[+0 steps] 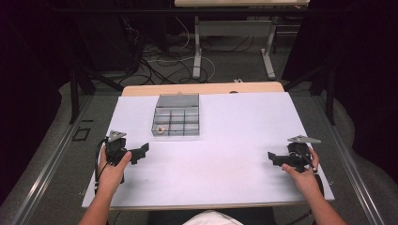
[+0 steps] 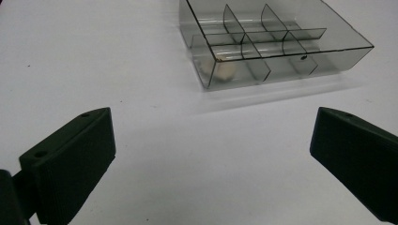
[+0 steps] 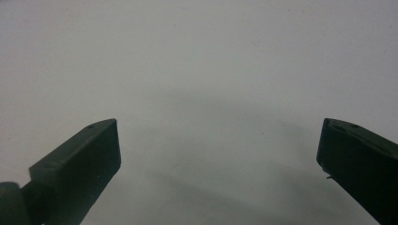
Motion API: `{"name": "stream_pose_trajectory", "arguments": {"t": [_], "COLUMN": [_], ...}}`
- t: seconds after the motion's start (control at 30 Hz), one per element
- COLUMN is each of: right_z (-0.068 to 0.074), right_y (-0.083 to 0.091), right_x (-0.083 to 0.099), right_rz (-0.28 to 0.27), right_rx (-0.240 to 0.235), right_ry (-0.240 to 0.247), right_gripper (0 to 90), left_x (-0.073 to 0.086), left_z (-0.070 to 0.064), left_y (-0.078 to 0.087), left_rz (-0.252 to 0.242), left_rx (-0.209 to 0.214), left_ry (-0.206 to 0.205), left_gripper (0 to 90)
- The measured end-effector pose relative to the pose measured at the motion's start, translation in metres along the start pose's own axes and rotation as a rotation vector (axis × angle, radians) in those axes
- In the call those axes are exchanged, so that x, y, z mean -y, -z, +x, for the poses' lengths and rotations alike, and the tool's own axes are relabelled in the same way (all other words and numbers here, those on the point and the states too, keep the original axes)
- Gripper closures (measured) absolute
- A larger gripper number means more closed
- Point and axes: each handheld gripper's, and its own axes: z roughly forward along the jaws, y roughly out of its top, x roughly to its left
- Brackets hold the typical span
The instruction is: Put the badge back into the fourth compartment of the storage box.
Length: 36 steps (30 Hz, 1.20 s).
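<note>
Dark, dim room, black on both sides. Grey carpeted floor beyond the white rectangular tabletop, with a pale wooden edge strip along its far side. Tangle of black and white cables strewn over the carpet. Farther back, a second light-topped desk on grey metal legs, feet resting on the floor. Black metal frame bars standing left and right. Grey aluminium rails running along both flanks of the table.

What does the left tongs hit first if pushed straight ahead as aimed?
Probably the clear divided box: it lies ahead of the open left tongs, slightly right of centre, with bare white table between. Depth is unclear.
</note>
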Motion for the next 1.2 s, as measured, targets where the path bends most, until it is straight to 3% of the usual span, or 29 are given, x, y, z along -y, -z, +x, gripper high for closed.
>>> {"name": "stream_pose_trajectory", "arguments": {"t": [0.2, 0.47, 0.77, 1.2], "right_z": [0.000, 0.000, 0.000, -0.001], "right_y": [0.000, 0.000, 0.001, 0.000], "right_x": [0.000, 0.000, 0.000, 0.000], "right_rz": [0.000, 0.000, 0.000, 0.001], "right_rx": [0.000, 0.003, 0.003, 0.004], "right_ry": [0.002, -0.002, 0.000, 0.003], "right_gripper": [0.0, 0.0, 0.0, 0.0], "left_x": [0.006, 0.014, 0.020, 0.020], "left_z": [0.003, 0.006, 0.017, 0.018], "left_y": [0.000, -0.004, -0.008, -0.008], "left_rz": [0.007, 0.006, 0.017, 0.013], "left_rx": [-0.007, -0.015, -0.033, -0.034], "left_ry": [-0.020, -0.016, 0.009, 0.020], "left_gripper": [0.6, 0.8, 0.8, 0.8]}}
